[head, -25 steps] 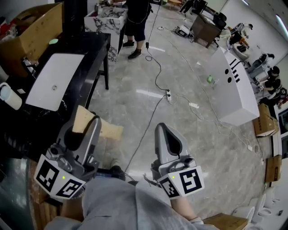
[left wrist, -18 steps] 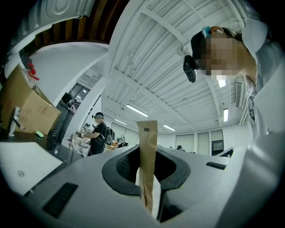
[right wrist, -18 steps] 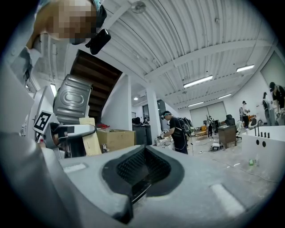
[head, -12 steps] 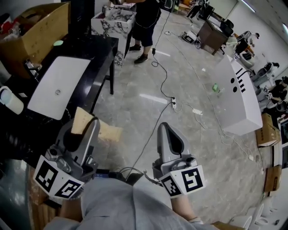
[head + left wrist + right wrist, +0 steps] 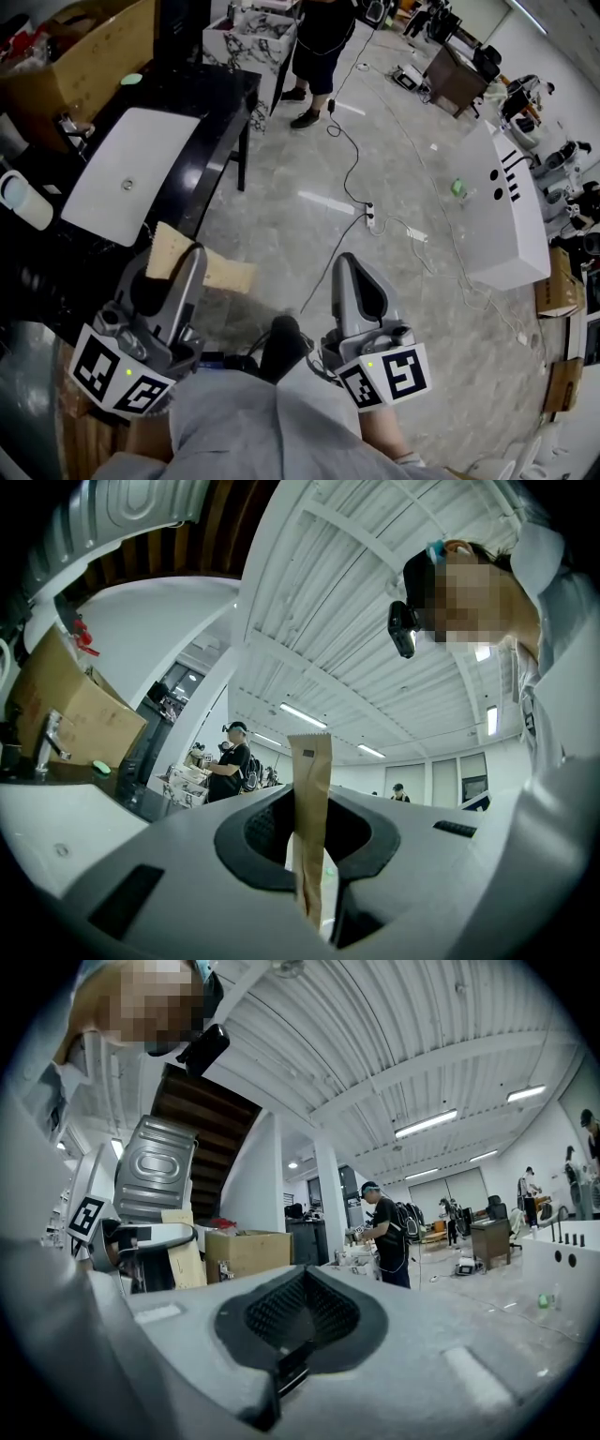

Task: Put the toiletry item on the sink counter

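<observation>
The toiletry item (image 5: 230,274), a flat brown paper packet, is pinched upright between the jaws of the left gripper (image 5: 176,272), which stand partly closed with their pads pressing its lower part. The packet hangs over the floor, near the front corner of the black sink counter (image 5: 217,111) but not yet above it or its white basin (image 5: 131,173). So the pick-up looks done; carrying it over, setting it down and letting go remain. The right gripper (image 5: 354,281) is fully closed with nothing in it. No brand or wording is legible on the packet; only a small dark patch shows near its top edge.
</observation>
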{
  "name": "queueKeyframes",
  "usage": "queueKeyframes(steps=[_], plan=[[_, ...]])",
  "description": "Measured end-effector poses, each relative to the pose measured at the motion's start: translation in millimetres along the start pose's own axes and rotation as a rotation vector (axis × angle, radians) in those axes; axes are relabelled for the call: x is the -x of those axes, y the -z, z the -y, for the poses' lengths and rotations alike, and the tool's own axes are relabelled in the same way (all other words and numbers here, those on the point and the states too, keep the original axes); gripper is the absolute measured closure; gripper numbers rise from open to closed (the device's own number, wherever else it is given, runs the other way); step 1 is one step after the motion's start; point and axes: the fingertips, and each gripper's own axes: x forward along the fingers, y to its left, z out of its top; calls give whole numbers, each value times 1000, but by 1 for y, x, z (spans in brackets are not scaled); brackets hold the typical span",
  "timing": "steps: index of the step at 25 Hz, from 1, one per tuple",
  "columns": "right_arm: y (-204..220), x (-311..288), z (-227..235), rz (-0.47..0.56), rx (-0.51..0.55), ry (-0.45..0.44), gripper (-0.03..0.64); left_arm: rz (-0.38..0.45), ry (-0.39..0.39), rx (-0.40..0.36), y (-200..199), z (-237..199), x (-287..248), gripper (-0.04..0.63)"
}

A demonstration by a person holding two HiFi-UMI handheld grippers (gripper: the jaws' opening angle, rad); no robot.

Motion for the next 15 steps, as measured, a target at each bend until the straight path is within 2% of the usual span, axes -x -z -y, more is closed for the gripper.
queueKeyframes(steps=[7,15], plan=[[4,-32,6,1,-2,-73,619,13,-60,-8,1,-13,-12,541],[3,-82,42,-12,-17,-156,618,26,-146,-22,6,-32,-58,541]])
